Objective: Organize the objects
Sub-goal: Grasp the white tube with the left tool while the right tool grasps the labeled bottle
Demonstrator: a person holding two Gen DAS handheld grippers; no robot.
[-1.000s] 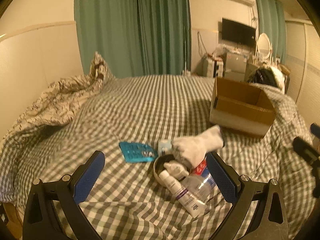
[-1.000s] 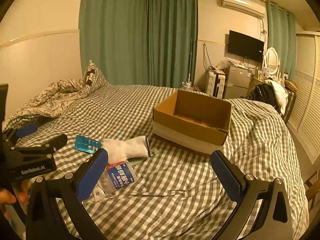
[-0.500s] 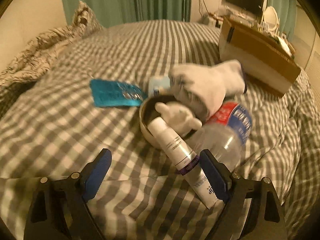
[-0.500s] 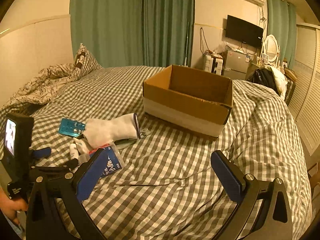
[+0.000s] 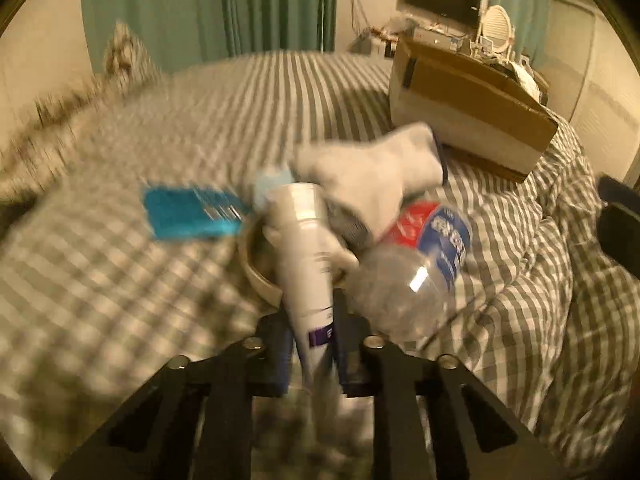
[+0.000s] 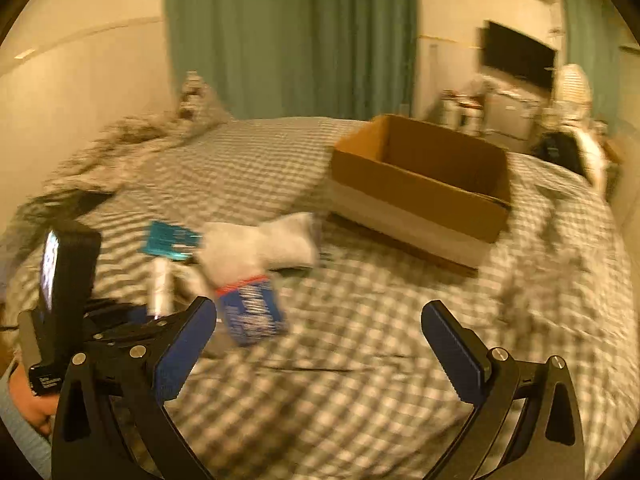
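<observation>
My left gripper [image 5: 314, 344] is shut on a white tube with a purple band [image 5: 306, 256], which tilts up out of the pile. Behind the tube lie a tape roll [image 5: 256, 264], a white sock [image 5: 372, 172], a clear plastic bottle with a red and blue label [image 5: 416, 268] and a blue blister pack [image 5: 188, 212]. An open cardboard box [image 6: 420, 184] stands on the checked bed beyond the pile. My right gripper [image 6: 318, 340] hangs open above the bedcover, right of the bottle [image 6: 252, 308], with nothing between its fingers. The left gripper [image 6: 120, 320] and the tube [image 6: 160, 284] show at the left of the right wrist view.
A crumpled patterned duvet [image 6: 120, 148] lies at the bed's far left. Green curtains [image 6: 288, 36], a television [image 6: 520, 56] and cluttered furniture stand behind the bed. A person's hand [image 6: 28, 400] holds the left tool at the lower left.
My left gripper dropped towards the pile and shut on the white tube, which now tilts up. My right gripper sank closer to the bed, still open.
</observation>
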